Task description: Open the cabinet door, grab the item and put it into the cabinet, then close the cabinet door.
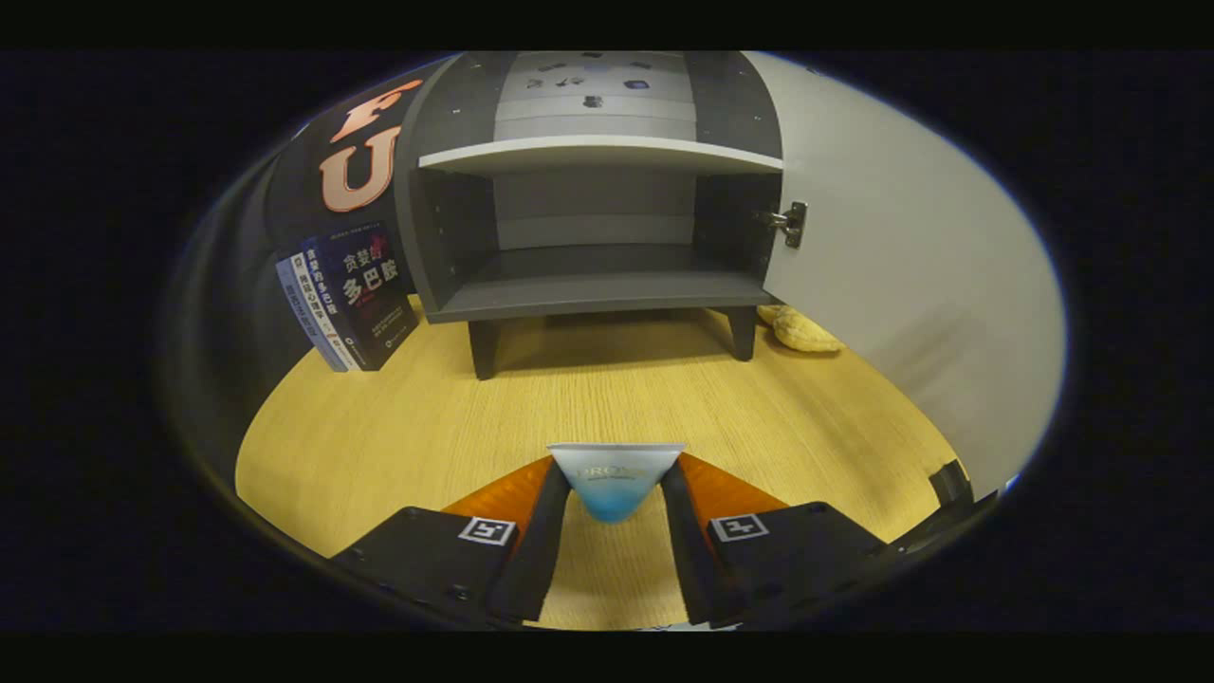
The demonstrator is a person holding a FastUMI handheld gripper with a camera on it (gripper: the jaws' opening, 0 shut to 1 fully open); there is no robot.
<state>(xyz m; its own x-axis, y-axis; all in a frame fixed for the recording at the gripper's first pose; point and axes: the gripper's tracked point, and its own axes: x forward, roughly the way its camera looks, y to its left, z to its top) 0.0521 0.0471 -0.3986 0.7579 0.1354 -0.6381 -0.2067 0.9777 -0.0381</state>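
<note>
Clamped in the claw (pixel 615 493), a small box (pixel 615 479) is being held. Beyond it, the cabinet (pixel 588 228) door (pixel 901 285) is being kept open; placing and closing remain undone.

Gripper (pixel 615 493) fingers clamping blue-white item (pixel 615 482), open cabinet (pixel 593 228) beyond, door (pixel 901 275) swung right

A: What carries it all?
B: A light wood-grain bench (pixel 398 427), evenly lit.
A: And further back?
B: Black cloth wall (pixel 294 190) at the left, a few upright books (pixel 356 294) leaning against it. A yellow crumpled thing (pixel 804 332) lies on the bench at the right.
</note>
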